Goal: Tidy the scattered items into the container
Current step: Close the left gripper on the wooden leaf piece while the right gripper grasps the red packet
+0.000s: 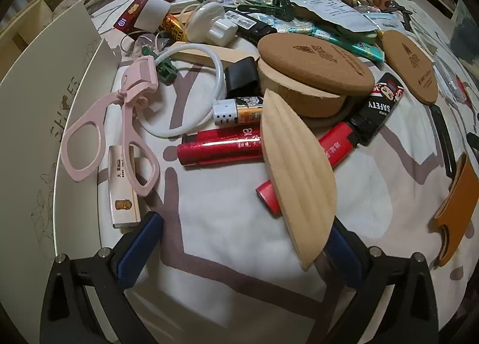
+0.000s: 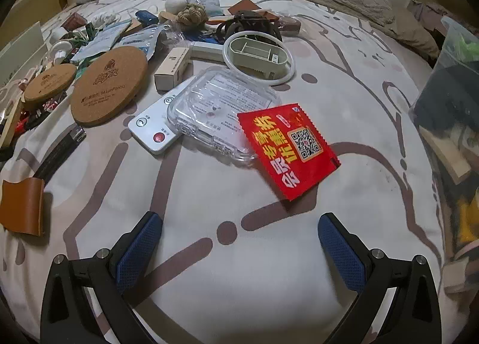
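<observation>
In the left wrist view my left gripper is open above the patterned bed sheet. A leaf-shaped wooden piece lies tilted by its right finger, over red lighters. Pink scissors-like curler, cork coasters and a white cable lie beyond. A cream shoe box stands at the left. In the right wrist view my right gripper is open and empty. A red sachet lies just ahead of it, beside a clear plastic case and a white remote.
A clear plastic bin with items stands at the right edge. A brown leather piece lies at the left, cork coasters and a white ring tray further back. Pillows line the far side.
</observation>
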A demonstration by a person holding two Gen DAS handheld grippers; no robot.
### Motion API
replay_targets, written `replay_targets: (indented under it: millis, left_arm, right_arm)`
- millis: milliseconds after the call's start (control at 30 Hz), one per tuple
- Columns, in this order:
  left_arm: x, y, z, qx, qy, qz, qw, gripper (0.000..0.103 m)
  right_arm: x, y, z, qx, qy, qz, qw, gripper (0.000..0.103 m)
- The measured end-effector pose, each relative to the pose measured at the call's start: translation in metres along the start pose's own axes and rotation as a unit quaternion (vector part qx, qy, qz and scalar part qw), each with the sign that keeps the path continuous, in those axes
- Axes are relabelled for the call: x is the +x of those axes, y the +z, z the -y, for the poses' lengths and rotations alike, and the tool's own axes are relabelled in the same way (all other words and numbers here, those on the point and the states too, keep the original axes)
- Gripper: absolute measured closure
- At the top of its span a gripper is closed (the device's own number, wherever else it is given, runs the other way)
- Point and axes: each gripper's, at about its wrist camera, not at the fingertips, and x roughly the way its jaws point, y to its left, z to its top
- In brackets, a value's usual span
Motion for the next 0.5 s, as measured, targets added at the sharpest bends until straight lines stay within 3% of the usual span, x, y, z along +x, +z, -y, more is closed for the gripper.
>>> replay_targets:
  millis: [100, 333, 500]
  left_arm:
    - [-0.003, 0.002, 0.003, 0.009, 0.005, 0.008, 0.9999, 0.000]
    - [-0.013, 0.007, 0.028, 0.061, 0.012, 0.048, 0.9969, 0.002]
    - [-0.015, 0.018, 0.044, 0.073, 0.014, 0.069, 0.9948, 0.009]
  right_arm:
    - [-0.002, 0.004, 0.005, -0.003, -0.018, 0.004, 1.000, 0.000]
    - [0.008, 0.011, 0.030, 0.033, -0.014, 0.001, 0.999, 0.000]
    - [0.014, 0.019, 0.045, 0.031, -0.027, 0.009, 0.999, 0.000]
